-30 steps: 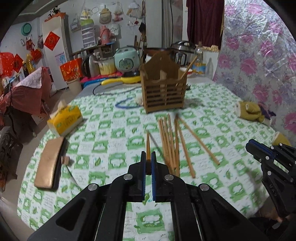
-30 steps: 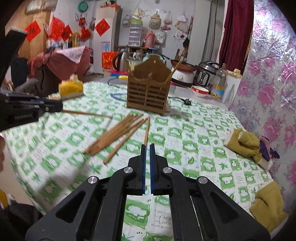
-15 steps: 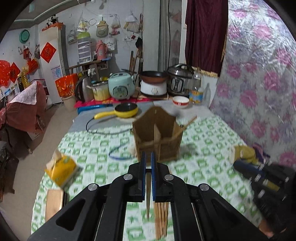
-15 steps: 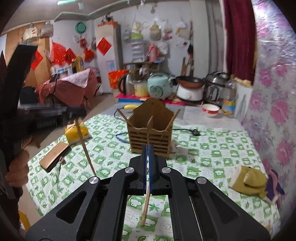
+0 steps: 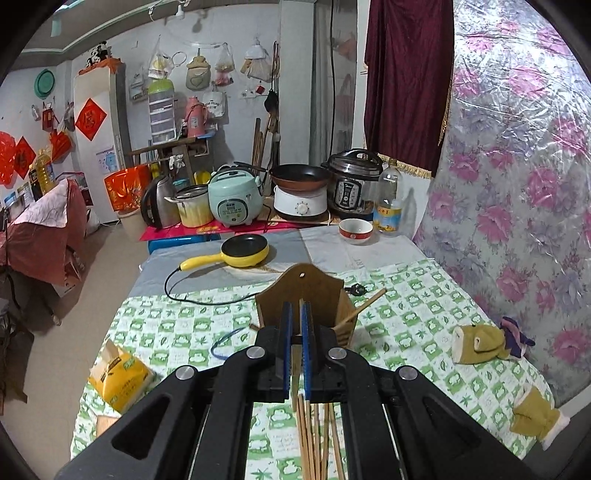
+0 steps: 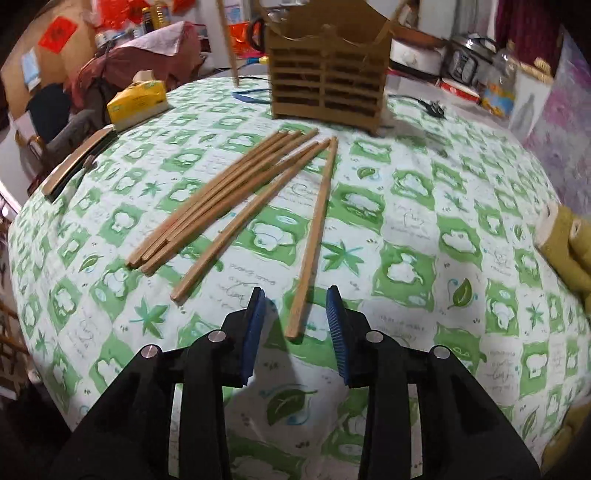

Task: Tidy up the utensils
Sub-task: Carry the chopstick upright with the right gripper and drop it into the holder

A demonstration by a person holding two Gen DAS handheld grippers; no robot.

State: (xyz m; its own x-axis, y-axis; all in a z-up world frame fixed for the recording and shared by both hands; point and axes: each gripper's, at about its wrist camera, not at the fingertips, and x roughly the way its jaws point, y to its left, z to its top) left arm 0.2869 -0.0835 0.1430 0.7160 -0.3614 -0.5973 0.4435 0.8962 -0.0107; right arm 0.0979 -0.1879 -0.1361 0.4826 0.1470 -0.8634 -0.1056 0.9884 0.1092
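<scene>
1. Evenly lit indoors from overhead, moderately bright; ceiling lamp (image 5: pixel 180 10) glimpsed at top of left wrist view.
2. Sheen and glare on plastic-wrapped floral mattress (image 5: pixel 517 155).
3. Soft shadows on green checked tablecloth (image 6: pixel 406 229) beneath right gripper (image 6: pixel 295 314).
4. Strong fisheye bending, black vignette at corners.
5. Right wrist view smeared towards far edges; left wrist view sharp.

Green-checked table (image 6: pixel 424 229), chopsticks (image 6: pixel 229 195), wooden holder (image 6: pixel 327 74), tissue pack (image 6: pixel 136 99)
</scene>
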